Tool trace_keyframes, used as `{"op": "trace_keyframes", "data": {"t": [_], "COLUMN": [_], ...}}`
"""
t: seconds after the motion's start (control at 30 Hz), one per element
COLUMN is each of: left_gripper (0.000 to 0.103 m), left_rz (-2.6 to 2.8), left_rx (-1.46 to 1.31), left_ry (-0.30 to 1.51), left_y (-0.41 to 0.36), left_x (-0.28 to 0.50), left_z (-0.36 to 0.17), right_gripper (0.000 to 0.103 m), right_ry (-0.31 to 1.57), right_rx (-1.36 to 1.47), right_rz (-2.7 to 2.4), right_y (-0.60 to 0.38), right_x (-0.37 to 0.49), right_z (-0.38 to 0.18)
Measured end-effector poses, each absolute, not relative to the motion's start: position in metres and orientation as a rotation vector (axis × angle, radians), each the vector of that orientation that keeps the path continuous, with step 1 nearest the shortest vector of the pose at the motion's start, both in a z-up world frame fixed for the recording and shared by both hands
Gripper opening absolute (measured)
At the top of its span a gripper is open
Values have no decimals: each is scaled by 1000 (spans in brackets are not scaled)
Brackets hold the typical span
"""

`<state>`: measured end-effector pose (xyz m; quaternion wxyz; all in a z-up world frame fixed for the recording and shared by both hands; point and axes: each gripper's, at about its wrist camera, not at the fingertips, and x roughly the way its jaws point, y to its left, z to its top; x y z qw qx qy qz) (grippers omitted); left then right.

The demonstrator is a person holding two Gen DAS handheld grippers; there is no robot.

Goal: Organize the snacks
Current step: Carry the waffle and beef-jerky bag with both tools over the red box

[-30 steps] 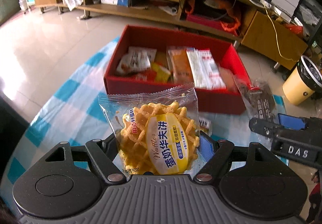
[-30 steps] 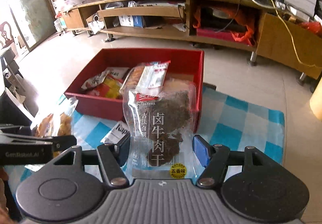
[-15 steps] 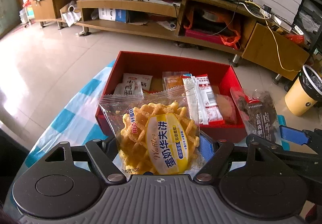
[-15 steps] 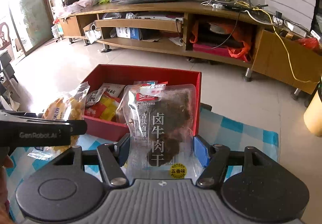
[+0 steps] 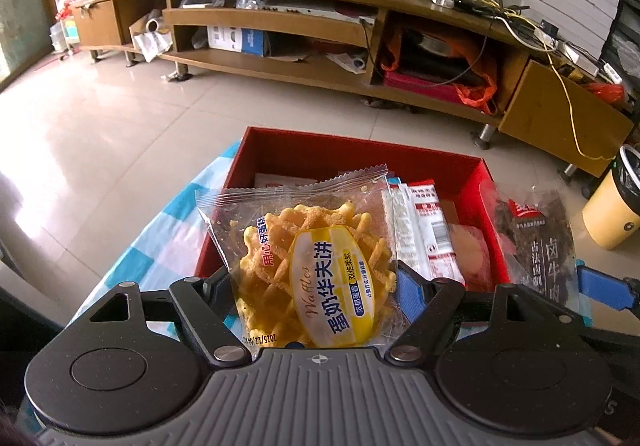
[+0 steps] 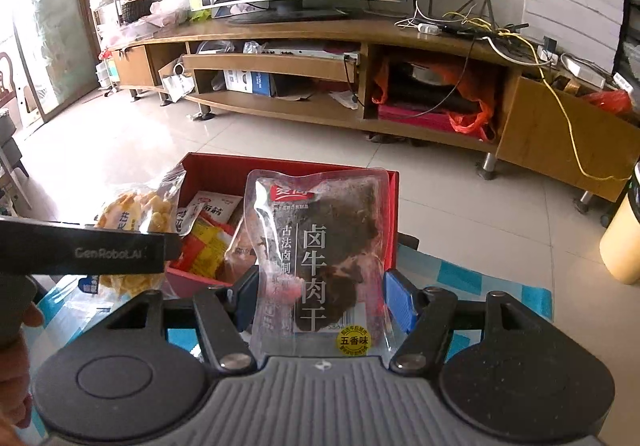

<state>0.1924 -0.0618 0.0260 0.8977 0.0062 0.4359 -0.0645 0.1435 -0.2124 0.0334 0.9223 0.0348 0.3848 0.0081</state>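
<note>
Checked blue cloth (image 5: 168,230) is seen underneath, and both claws are loaded. A waffle packet (image 5: 308,266) is held upright in the left gripper (image 5: 316,286); a beef jerky pouch (image 6: 320,258), long axis upright, is clamped in the right gripper (image 6: 320,298). Dead ahead at twelve o'clock, the red box (image 6: 390,213) is waiting, part-filled. Neither arm is judged clearly nearer. Beyond, a TV stand (image 6: 420,33) is seen.
</note>
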Motion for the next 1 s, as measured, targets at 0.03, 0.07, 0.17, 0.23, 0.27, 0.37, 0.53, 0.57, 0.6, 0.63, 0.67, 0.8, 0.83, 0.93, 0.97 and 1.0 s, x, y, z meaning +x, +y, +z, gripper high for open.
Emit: {"op": "trace_keyframes", "data": {"t": [0.03,0.07,0.17,0.23,0.27,0.37,0.53,0.57,0.6,0.63,0.67,0.8,0.83,0.93,0.97,1.0], "left_gripper": [82,82,82,82,82,82,82,82,82,82,82,82,82,82,82,82], "left_rz": [-131,-129,-123,-120,-118,-114,-107,-106,-104,-102,-100,-94,-93,-86,-81,-79], "left_rx": [14,15,20,18,18,14,10,10,11,11,11,6,7,12,15,15], "left_ry": [901,898,894,894,894,895,893,892,890,890,890,894,895,896,897,898], "left_y": [-62,-62,-62,-62,-61,-60,-60,-60,-60,-60,-60,-60,-60,-61,-62,-62], "left_x": [194,195,199,201,202,204,208,208,209,210,211,214,215,219,221,223], "left_z": [26,26,26,26,25,25,25,25,25,25,24,23,22,20,19,18], "right_gripper": [65,65,65,65,65,65,65,65,65,65,65,65,65,65,65,65], "right_ry": [790,789,781,779,779,778,775,774,772,771,769,763,762,759,759,760], "right_rx": [73,72,61,65,66,66,61,61,61,60,58,56,55,46,44,44], "right_rz": [16,14,5,5,5,3,-2,-3,-4,-5,-7,-10,-12,-12,-13,-13], "right_y": [-213,-212,-211,-211,-211,-210,-211,-211,-211,-211,-211,-210,-209,-208,-207,-207], "right_x": [145,146,149,151,151,153,156,157,158,159,160,166,167,173,174,176], "right_z": [33,33,35,35,35,35,34,34,34,34,34,35,35,35,35,35]}}
